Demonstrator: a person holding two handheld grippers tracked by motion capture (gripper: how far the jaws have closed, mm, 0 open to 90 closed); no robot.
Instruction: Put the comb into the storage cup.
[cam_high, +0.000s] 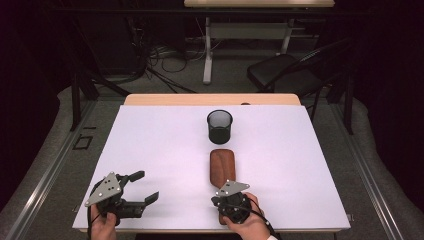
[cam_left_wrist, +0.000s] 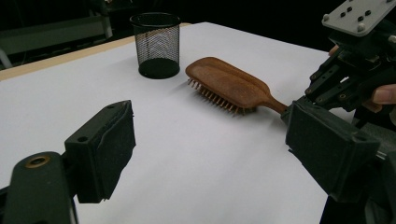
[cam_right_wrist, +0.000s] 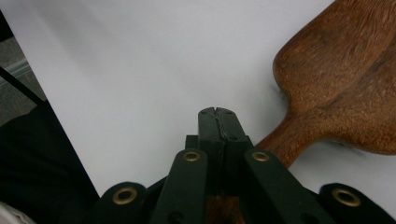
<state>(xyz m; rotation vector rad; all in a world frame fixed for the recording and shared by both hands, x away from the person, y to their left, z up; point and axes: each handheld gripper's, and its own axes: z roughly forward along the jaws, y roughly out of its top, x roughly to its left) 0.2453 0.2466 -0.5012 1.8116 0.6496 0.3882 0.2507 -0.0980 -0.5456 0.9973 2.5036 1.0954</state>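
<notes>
A brown wooden hairbrush (cam_high: 222, 167) lies bristles down in the middle of the white table (cam_high: 165, 150), its handle toward the person. My right gripper (cam_high: 229, 196) sits over that handle at the front edge. In the right gripper view its pads (cam_right_wrist: 215, 114) meet at the tips over bare table, and the brush handle (cam_right_wrist: 280, 140) runs beneath the jaws; no grip on it shows. The brush head (cam_left_wrist: 224, 81) lies ahead and to the right of my left gripper (cam_left_wrist: 210, 158). That gripper (cam_high: 146, 185) rests at the front left, open, nothing between its fingers.
A black mesh cup (cam_high: 220, 126) stands upright just beyond the brush head, also visible in the left gripper view (cam_left_wrist: 156, 44). Past the table's far edge are a black chair (cam_high: 280, 72), a desk frame and floor cables.
</notes>
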